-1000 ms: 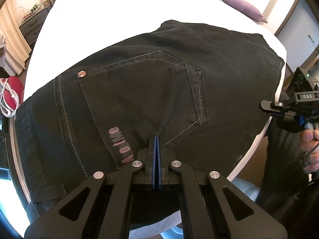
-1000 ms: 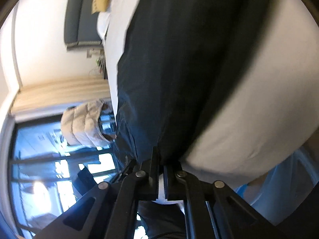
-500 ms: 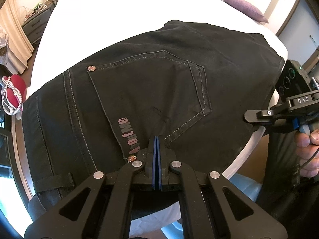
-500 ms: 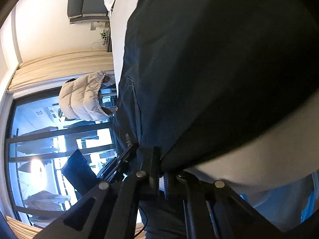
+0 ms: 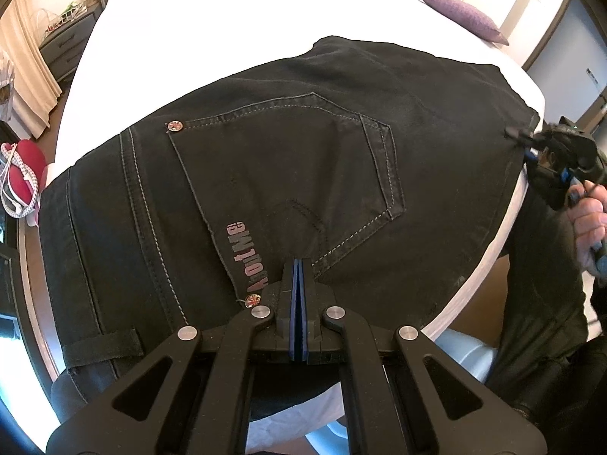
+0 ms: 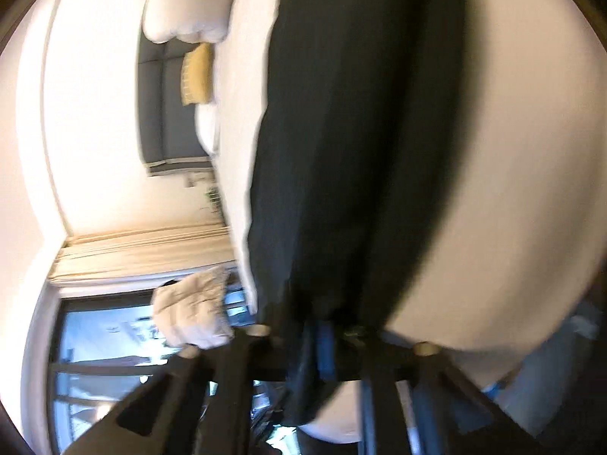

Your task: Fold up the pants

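1. We see the black pants (image 5: 288,174) spread flat on the bed (image 5: 197,38).
2. Left gripper (image 5: 298,265) fingers: together, empty, over the pocket.
3. Right gripper (image 5: 512,135) fingers: clamped on the pants' edge.
4. We judge the denim limp and fairly heavy; hold thick seams.

The left wrist view looks steeply down, close over the black pants (image 5: 288,174) on the white bed (image 5: 212,38). The right wrist view, blurred and seemingly rolled sideways, skims shallowly along the same pants (image 6: 353,144) toward twelve o'clock.
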`<state>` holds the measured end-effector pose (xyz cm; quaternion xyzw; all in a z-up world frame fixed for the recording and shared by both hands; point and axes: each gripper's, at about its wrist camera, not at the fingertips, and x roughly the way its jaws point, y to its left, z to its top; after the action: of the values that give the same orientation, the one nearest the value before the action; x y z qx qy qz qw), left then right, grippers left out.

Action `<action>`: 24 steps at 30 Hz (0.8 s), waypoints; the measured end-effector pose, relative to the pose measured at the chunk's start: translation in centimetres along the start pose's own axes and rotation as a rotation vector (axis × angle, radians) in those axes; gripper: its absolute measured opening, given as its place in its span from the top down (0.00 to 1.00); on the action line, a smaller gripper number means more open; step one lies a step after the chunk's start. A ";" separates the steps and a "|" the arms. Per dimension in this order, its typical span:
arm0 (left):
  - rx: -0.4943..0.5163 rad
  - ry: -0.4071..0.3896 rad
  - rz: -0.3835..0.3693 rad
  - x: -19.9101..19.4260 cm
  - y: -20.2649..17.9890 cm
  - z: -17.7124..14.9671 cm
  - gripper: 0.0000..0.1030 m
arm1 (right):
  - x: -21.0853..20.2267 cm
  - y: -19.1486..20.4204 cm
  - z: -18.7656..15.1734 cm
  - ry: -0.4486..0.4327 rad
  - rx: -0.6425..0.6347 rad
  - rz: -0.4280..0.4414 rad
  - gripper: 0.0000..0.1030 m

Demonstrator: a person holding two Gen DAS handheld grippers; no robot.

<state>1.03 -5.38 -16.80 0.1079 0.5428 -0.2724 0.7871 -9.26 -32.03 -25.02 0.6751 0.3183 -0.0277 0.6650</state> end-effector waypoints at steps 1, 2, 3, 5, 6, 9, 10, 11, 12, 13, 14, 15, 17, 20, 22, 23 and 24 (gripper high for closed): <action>0.000 0.001 0.001 0.0 0.0 0.1 1.00 | -0.2 0.0 -0.3 -0.002 -0.014 -0.018 0.96; 0.002 0.003 0.002 0.0 -0.1 0.1 1.00 | -0.4 0.0 -0.7 -0.009 -0.026 -0.031 0.97; 0.003 0.004 0.003 0.0 0.0 0.1 1.00 | -0.6 -0.1 -0.9 -0.013 -0.022 -0.031 0.97; 0.001 0.006 0.006 0.1 -0.1 0.2 1.00 | -0.6 -0.9 -1.3 -0.010 0.004 -0.003 0.97; 0.001 0.007 0.008 0.1 -0.1 0.2 1.00 | -0.3 -0.7 -1.3 -0.005 -0.003 0.003 0.97; 0.008 0.011 0.009 0.4 -0.1 0.5 1.00 | -0.7 -0.7 -0.5 -0.017 0.022 0.028 0.91; 0.007 0.013 0.008 0.4 -0.2 0.6 1.00 | -1.4 -1.2 0.5 -0.031 0.036 0.041 0.86; 0.006 0.013 0.009 0.5 -0.2 0.6 1.00 | -2.0 -1.5 1.2 -0.054 0.046 0.050 0.83; 0.006 0.013 0.011 0.5 -0.3 0.6 1.00 | -2.6 -1.5 2.0 -0.090 0.048 0.050 0.83; 0.006 0.013 0.012 0.5 -0.3 0.5 1.00 | -3.1 -1.6 2.5 -0.111 0.043 0.049 0.83; 0.007 0.012 0.013 0.5 -0.3 0.5 1.00 | -3.5 -1.6 3.0 -0.124 0.042 0.044 0.88; 0.007 0.013 0.014 0.5 -0.4 0.5 1.00 | -3.9 -1.8 3.4 -0.130 0.044 0.011 0.94; 0.006 0.013 0.014 0.5 -0.4 0.5 1.00 | -4.5 -2.4 3.6 -0.137 0.051 -0.006 0.98; 0.006 0.015 0.014 0.5 -0.5 0.5 1.00 | -4.8 -2.6 3.1 -0.147 0.035 -0.018 0.99; 0.008 0.017 0.014 0.6 -0.5 0.5 1.00 | -4.8 -2.3 3.0 -0.136 0.019 -0.011 1.00; 0.009 0.018 0.013 0.6 -0.5 0.5 1.00 | -5.2 -2.0 3.1 -0.135 0.006 -0.029 0.98; 0.009 0.019 0.011 0.6 -0.5 0.6 1.00 | -6.1 -1.4 3.2 -0.146 -0.020 -0.062 0.95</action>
<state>1.39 -6.22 -17.07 0.1173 0.5484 -0.2694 0.7829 -13.55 -37.44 -23.82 0.6545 0.2900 -0.0942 0.6919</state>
